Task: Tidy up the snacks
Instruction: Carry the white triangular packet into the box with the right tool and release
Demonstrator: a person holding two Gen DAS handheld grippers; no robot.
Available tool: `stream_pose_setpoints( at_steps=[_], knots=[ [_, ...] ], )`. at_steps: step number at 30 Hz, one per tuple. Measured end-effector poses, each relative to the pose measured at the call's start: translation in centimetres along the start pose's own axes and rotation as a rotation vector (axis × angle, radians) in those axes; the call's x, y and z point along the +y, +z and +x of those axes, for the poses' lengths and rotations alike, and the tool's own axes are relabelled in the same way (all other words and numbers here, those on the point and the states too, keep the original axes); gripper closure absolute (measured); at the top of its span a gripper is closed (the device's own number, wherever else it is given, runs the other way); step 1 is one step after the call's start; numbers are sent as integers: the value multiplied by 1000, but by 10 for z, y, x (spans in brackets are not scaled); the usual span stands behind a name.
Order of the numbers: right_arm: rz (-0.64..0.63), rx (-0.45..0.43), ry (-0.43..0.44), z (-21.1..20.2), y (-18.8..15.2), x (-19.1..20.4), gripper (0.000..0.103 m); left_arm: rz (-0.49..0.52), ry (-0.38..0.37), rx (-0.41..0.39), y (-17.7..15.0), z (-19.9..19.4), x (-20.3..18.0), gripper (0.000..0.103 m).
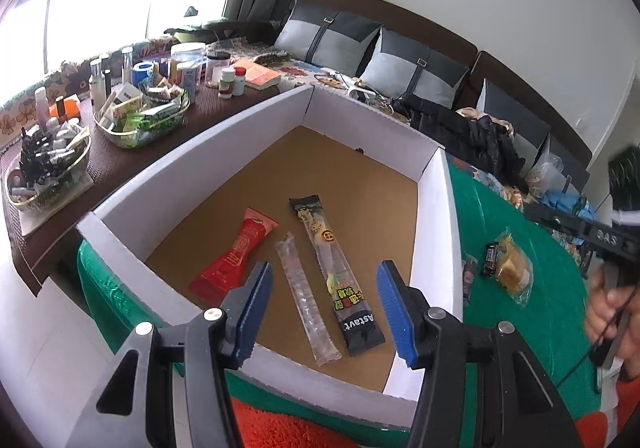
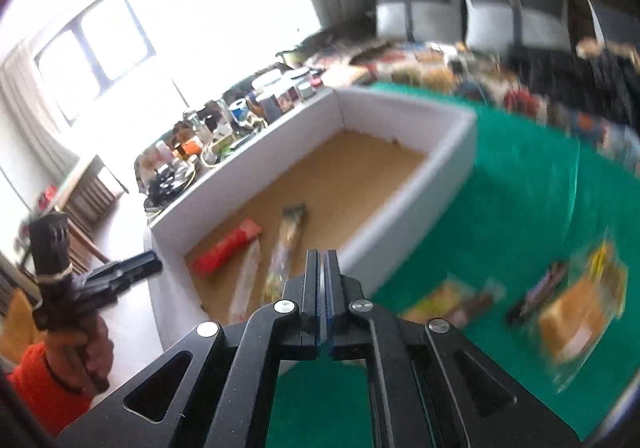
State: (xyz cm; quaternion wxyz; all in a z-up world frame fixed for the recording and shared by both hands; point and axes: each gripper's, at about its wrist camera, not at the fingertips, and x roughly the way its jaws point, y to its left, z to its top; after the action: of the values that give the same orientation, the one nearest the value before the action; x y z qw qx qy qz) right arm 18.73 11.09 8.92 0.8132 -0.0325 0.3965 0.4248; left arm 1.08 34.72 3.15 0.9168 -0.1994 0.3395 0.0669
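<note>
the green worktop (image 1: pixel 500 208) carries everything you are working with, and the white box (image 1: pixel 434 216) with the brown cardboard floor is your landmark on it. a dark side table (image 1: pixel 224 108) crowded with jars, bottles and two glass dishes runs along the box's far left wall, and a sofa with grey cushions (image 1: pixel 332 40) stands beyond the box's far corner.

inside the box, three long snacks lie flat on the floor near its front wall: a red packet (image 1: pixel 236 254) on the left, a clear plastic stick (image 1: pixel 304 296) in the middle, and a black and yellow stick pack (image 1: pixel 334 272) on the right. the clear stick lies just beside the black and yellow pack; the red packet sits a little apart from both.

outside the box, on the green cloth just past its right wall, you have a bread in a clear wrapper (image 1: pixel 512 268), a small dark candy bar (image 1: pixel 490 258) touching its left side, and a thin dark packet (image 1: pixel 468 276) nearest the wall.

your left hand-held gripper (image 1: pixel 322 310) hangs over the box's front wall with its blue pads spread apart and nothing between them. your right hand-held gripper (image 2: pixel 322 280) sits in front of the box's right wall, jaws pressed together and empty; its view is blurred.
</note>
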Motion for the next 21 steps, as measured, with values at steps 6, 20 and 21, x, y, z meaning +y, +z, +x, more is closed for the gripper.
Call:
stream_pose_setpoints(
  at_steps=[6,20,21],
  knots=[
    [20,266,-74,70,-46,-13,29,-44,-7,-35,-6,-12,13,31],
    [192,265,-146,68,-73,-45,72,-78,-15,15,-28,4,19,31],
    [210,232,-130,55,-65,-44,72,-78,-12,12,-29,5,18,31]
  ],
)
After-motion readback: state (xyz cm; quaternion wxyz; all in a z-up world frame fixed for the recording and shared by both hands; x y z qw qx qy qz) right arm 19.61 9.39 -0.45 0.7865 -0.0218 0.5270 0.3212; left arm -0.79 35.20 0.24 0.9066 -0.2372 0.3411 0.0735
